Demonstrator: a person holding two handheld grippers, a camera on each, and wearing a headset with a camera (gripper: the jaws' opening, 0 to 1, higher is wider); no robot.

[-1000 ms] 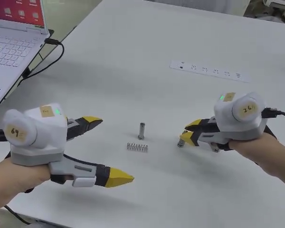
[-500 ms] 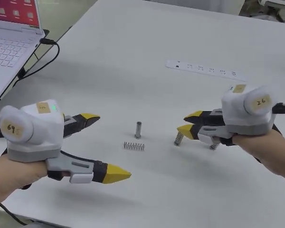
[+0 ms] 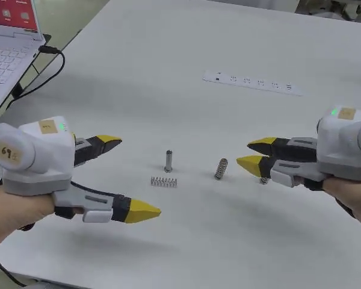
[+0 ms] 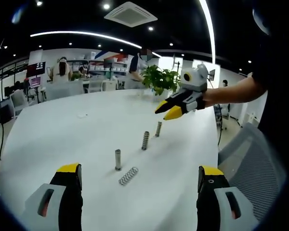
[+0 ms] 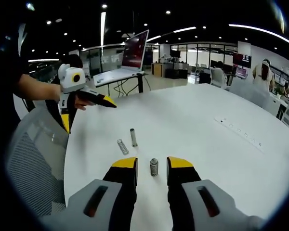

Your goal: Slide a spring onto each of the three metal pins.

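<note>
Spring number three, a loose silver coil spring [image 3: 163,181], is lying on its side on the white tabletop [image 3: 168,72], touching neither gripper. It is resting close to where it is needed. At 9 o'clock of it the white left gripper [image 3: 135,176] with yellow-tipped black jaws is hovering, its jaws gaping wide and empty. That is probably to leave room for closing on the coil.

At 12 o'clock, just beside the spring, the bare grey metal pin [image 3: 168,161] is standing upright, its top free for a spring to slide down over it. At 2 o'clock the first spring-covered pin [image 3: 221,168] is standing finished.

At 3 o'clock the second spring-covered pin [image 3: 263,179] is peeking out from behind the right gripper [image 3: 251,155]. Its jaws are parted and gripping nothing. In the right gripper view the first covered pin is showing in the gap between them, untouched.

Farther off, at 1 o'clock, a long white power strip [image 3: 253,83] is lying flat. At 10 o'clock a pale open laptop [image 3: 6,60] is sitting. Both are well apart from the work.
</note>
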